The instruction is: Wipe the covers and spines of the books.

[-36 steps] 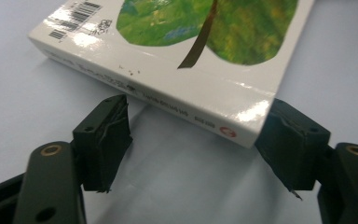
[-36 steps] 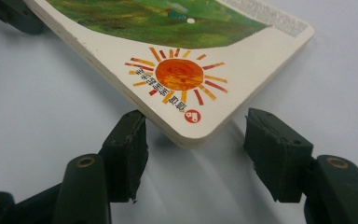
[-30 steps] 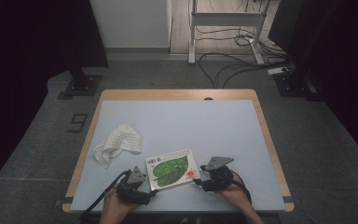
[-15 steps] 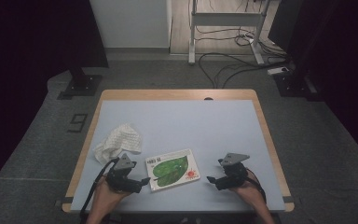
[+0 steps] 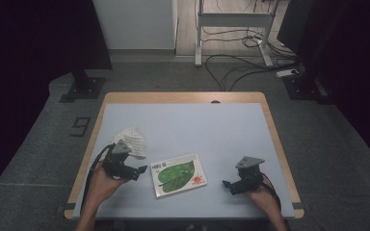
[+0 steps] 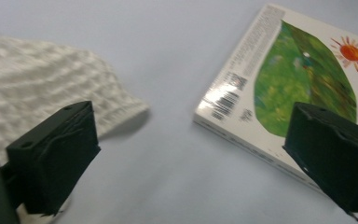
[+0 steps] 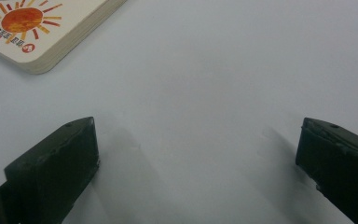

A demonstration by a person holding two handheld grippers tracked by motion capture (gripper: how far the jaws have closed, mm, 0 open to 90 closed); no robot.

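A picture book (image 5: 179, 175) with a green leaf and a red sun on its cover lies flat near the table's front edge. In the left gripper view the book (image 6: 298, 79) lies ahead on the right and a white waffle cloth (image 6: 42, 84) on the left. My left gripper (image 5: 137, 171) hovers left of the book, just in front of the cloth (image 5: 131, 139); its jaws have just been opening and stand wide with nothing between them (image 6: 191, 154). My right gripper (image 5: 227, 185) is a short way right of the book, its jaws also just opened wide over bare table (image 7: 196, 154). The book's sun corner (image 7: 32, 28) shows at the upper left of the right gripper view.
The table (image 5: 188, 120) has a pale blue top and a wooden rim. Behind it on the grey floor are cables (image 5: 236, 62), a white desk frame (image 5: 231, 19) and black stand bases (image 5: 84, 86). Dark equipment flanks both sides.
Both grippers have drawn away from the book's edges, the left one leftward and upward toward the cloth, the right one rightward. Their jaws have spread wide. The book has stayed flat.
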